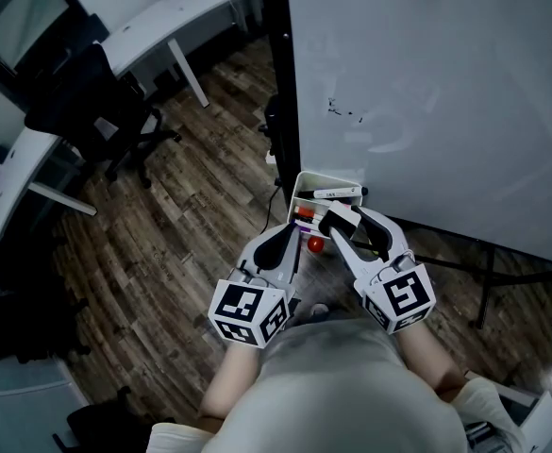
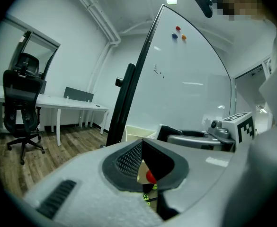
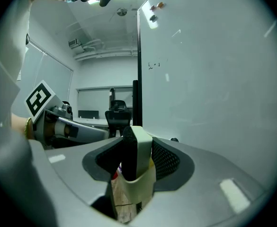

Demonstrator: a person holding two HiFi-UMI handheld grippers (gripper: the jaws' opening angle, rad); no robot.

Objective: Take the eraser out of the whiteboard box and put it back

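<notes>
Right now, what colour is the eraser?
The eraser is creamy white with a black side; right gripper view shows it best.

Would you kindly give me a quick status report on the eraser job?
Left gripper shut, empty. Right gripper clamped on eraser, at the whiteboard box. Marker in box; nothing seems to block.

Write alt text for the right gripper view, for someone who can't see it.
The right gripper grips a white eraser with a black felt face, upright between its jaws, with the cream box showing below it. A large whiteboard fills the right side, and an office chair stands behind.
</notes>
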